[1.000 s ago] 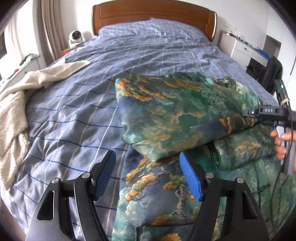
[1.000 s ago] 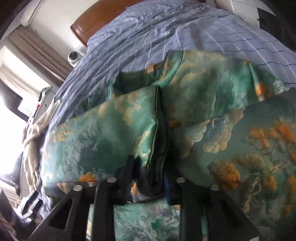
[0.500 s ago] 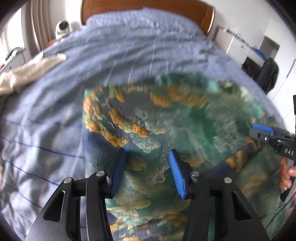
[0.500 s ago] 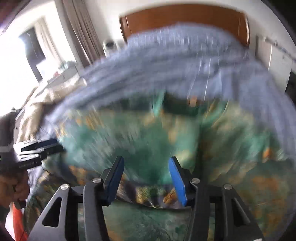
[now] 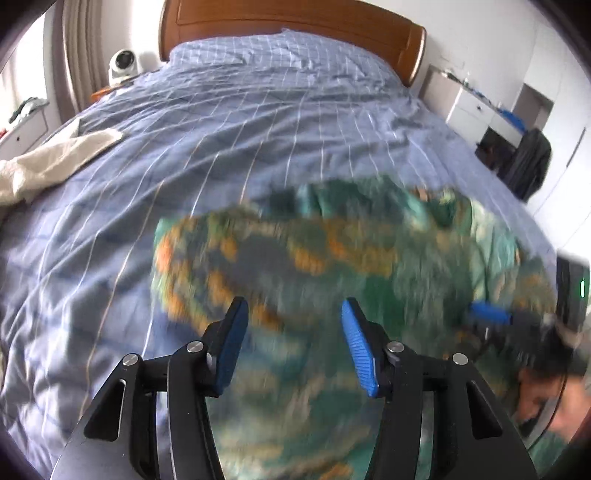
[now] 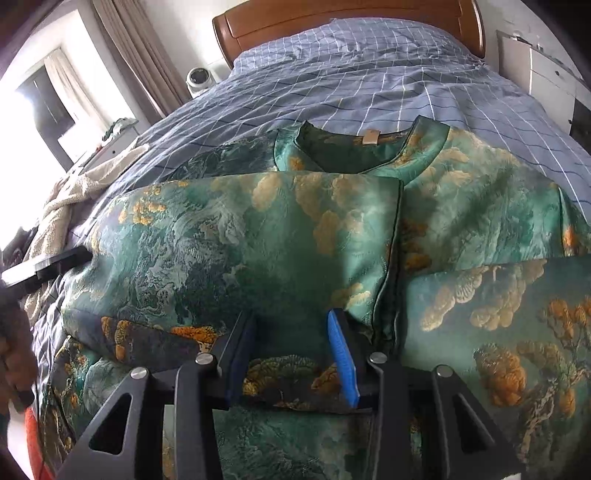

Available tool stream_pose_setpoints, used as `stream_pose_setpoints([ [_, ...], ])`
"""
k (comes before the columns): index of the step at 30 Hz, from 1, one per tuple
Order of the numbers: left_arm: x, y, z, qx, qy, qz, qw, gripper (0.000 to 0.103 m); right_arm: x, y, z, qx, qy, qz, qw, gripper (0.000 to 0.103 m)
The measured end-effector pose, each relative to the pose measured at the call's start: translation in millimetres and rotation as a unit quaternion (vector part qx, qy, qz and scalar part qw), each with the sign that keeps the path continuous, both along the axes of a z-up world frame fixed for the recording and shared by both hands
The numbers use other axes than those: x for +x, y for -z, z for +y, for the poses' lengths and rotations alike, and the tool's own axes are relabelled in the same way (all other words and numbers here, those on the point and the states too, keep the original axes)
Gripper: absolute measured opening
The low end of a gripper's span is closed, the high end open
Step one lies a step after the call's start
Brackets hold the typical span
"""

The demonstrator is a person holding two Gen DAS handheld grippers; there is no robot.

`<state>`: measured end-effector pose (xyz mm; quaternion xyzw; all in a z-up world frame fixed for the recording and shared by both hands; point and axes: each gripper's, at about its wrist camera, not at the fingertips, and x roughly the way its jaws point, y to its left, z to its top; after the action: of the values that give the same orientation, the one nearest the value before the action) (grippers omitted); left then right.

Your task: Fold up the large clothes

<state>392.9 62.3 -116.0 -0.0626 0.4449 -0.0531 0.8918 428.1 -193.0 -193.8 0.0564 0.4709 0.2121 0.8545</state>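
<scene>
A large green garment (image 6: 258,240) with orange and gold landscape print lies on the bed, its collar (image 6: 369,147) toward the headboard and a folded flap laid across its middle. It is blurred in the left wrist view (image 5: 332,258). My right gripper (image 6: 291,354) is open and empty, just above the flap's near edge. My left gripper (image 5: 291,343) is open and empty over the garment's left part. The right gripper's blue finger (image 5: 491,315) shows in the left wrist view, and the left gripper's dark tip (image 6: 48,264) shows in the right wrist view.
The bed has a blue checked cover (image 5: 258,129) and a wooden headboard (image 5: 295,22). A cream fleece blanket (image 5: 55,162) lies at the bed's left edge. A white round device (image 5: 122,64) stands beside the headboard. White cabinets (image 5: 472,110) stand to the right.
My right gripper let go of the garment's folded edge and opened, leaving the flap laid across the middle. My left gripper moved forward over the garment, still open.
</scene>
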Motion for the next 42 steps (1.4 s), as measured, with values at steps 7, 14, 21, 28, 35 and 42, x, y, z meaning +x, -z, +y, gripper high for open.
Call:
stream_pose_setpoints([
  [7, 53, 57, 19, -0.023, -0.054, 0.039, 0.9975, 0.061, 2, 3, -3, 0.011, 0.001, 0.001, 1.000, 0.040],
  [14, 38, 64, 15, -0.014, -0.042, 0.023, 0.9988, 0.061, 2, 6, -5, 0.019, 0.001, -0.003, 1.000, 0.040],
  [21, -34, 44, 10, 0.002, 0.006, 0.013, 0.9999, 0.061, 1, 7, -5, 0.021, 0.002, -0.007, 1.000, 0.040],
  [28, -35, 59, 1, 0.028, 0.002, 0.001, 0.9996, 0.062, 2, 6, -3, 0.016, 0.004, -0.005, 1.000, 0.040],
  [35, -54, 42, 1, 0.038, 0.000, -0.017, 0.9991, 0.066, -2, 0, 1, -0.003, 0.012, -0.012, 1.000, 0.042],
  [42, -143, 10, 16, 0.041, 0.029, -0.039, 0.9980, 0.090, -65, -43, -5, -0.034, 0.013, -0.060, 0.998, 0.076],
])
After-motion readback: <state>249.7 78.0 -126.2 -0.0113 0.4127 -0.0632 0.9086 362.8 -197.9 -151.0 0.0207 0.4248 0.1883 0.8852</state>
